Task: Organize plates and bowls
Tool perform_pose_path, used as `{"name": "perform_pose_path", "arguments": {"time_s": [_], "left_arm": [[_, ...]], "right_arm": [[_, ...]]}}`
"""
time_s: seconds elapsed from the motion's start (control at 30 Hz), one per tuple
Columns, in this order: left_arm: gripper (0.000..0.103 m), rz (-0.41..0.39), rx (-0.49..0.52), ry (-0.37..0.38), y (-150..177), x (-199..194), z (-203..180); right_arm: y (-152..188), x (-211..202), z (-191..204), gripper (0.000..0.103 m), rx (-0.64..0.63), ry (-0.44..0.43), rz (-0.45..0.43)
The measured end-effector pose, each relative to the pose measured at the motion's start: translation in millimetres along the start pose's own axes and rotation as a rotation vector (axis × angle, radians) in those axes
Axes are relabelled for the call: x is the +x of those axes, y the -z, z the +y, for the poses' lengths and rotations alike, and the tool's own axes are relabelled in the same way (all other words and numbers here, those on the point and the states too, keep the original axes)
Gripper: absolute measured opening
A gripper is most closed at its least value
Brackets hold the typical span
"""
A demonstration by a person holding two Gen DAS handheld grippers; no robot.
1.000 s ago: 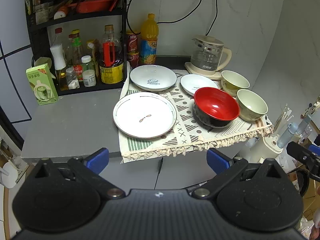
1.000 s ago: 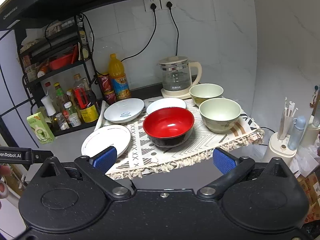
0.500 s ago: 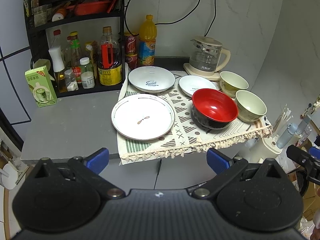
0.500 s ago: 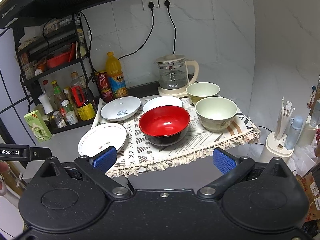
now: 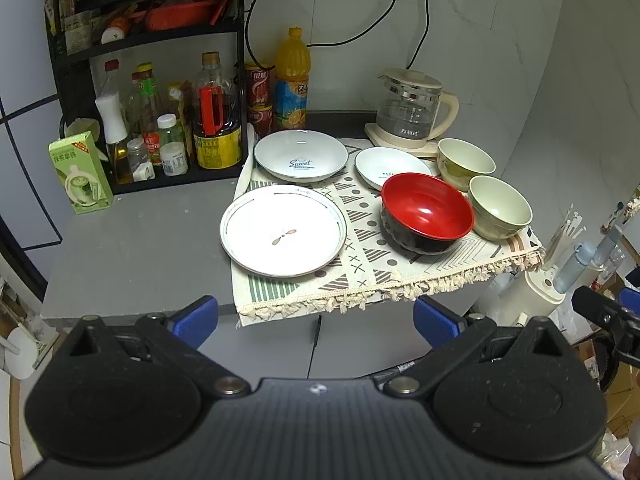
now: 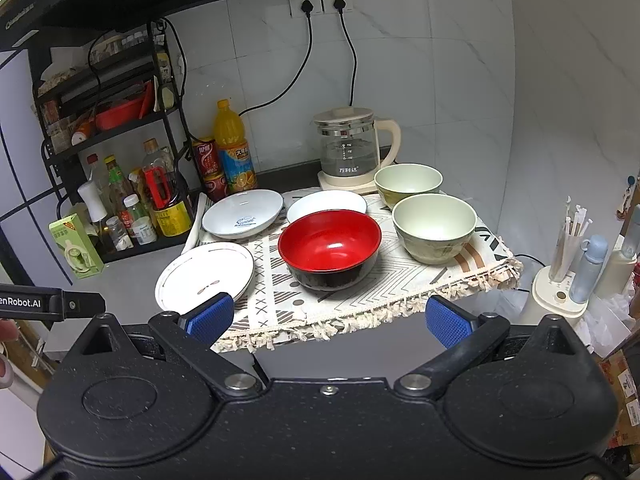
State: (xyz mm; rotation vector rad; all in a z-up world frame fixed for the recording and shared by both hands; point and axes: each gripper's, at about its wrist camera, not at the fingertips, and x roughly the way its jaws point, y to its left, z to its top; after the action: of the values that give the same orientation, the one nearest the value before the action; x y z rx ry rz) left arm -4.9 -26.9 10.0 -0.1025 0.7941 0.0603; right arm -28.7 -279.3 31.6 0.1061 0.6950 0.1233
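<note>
On a patterned cloth (image 5: 360, 256) lie a large flat white plate (image 5: 283, 231), a deep white "Sweet" plate (image 5: 301, 155) behind it, a small white plate (image 5: 390, 166), a red and black bowl (image 5: 426, 210) and two pale green bowls (image 5: 500, 206) (image 5: 464, 160). The same dishes show in the right wrist view: flat plate (image 6: 205, 276), red bowl (image 6: 330, 250), near green bowl (image 6: 434, 228). My left gripper (image 5: 316, 316) is open and empty, held before the counter's front edge. My right gripper (image 6: 328, 318) is open and empty, in front of the cloth's fringe.
A black rack (image 5: 152, 80) with bottles and jars stands at the back left. A green carton (image 5: 80, 172) stands on the grey counter (image 5: 140, 248). A glass kettle (image 5: 412, 108), an orange juice bottle (image 5: 292, 80) and red cans stand behind the dishes. A white holder with sticks (image 6: 560, 280) stands off the counter's right end.
Both grippers have shifted slightly; the dishes sit a little further left in the right view. No dish has moved and both grippers stay open.
</note>
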Motion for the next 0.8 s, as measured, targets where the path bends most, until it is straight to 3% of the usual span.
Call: {"name": "perform_pose_path", "arguments": {"time_s": [0.73, 0.8], "left_arm": [[0.103, -0.001, -0.019, -0.012, -23.6, 31.2, 8.9], [0.103, 0.004, -0.015, -0.020, -24.8, 35.6, 9.0]], "right_arm": [[-11.0, 33.0, -7.2, 0.102, 0.022, 0.029, -0.001], [-11.2, 38.3, -7.8, 0.098, 0.023, 0.026, 0.007]]}}
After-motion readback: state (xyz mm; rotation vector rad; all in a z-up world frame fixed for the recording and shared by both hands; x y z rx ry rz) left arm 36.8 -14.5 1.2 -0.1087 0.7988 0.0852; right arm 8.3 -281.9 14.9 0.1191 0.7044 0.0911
